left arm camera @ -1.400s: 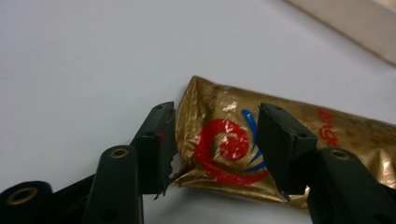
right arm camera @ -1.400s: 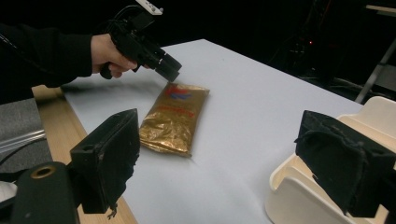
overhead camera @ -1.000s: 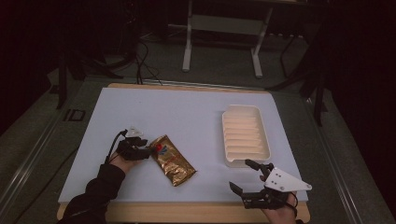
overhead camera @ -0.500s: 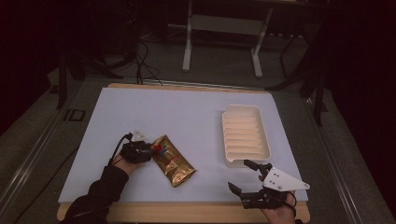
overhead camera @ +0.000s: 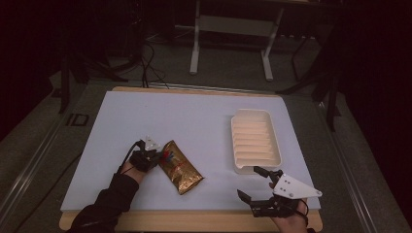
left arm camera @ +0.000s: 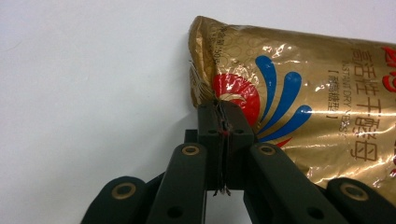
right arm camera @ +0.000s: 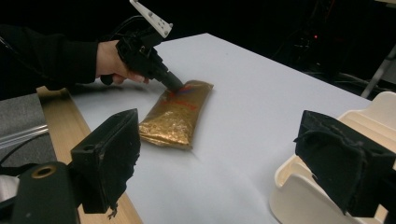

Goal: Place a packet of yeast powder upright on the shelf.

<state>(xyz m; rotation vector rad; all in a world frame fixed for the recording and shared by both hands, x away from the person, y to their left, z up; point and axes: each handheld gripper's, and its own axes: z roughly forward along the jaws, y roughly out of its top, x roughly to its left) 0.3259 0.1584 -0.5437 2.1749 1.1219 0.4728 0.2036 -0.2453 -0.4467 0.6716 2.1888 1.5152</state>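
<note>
The left gripper (overhead camera: 158, 158) has just closed its jaws on the crimped end of a shiny gold foil packet (overhead camera: 181, 167), which lies flat on the white-topped bench (overhead camera: 194, 121), well left of a cream ribbed plastic tray (overhead camera: 253, 141). The right gripper (overhead camera: 252, 183) hovers just below that tray, its jaws spread wide with nothing between them.

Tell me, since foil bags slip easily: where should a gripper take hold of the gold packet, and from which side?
Probably the flat sealed end: it is thin enough to pinch. The gold packet lies flat, that end toward the left gripper, whose jaws have just closed on its seam, coming in low from the packet's left.
</note>
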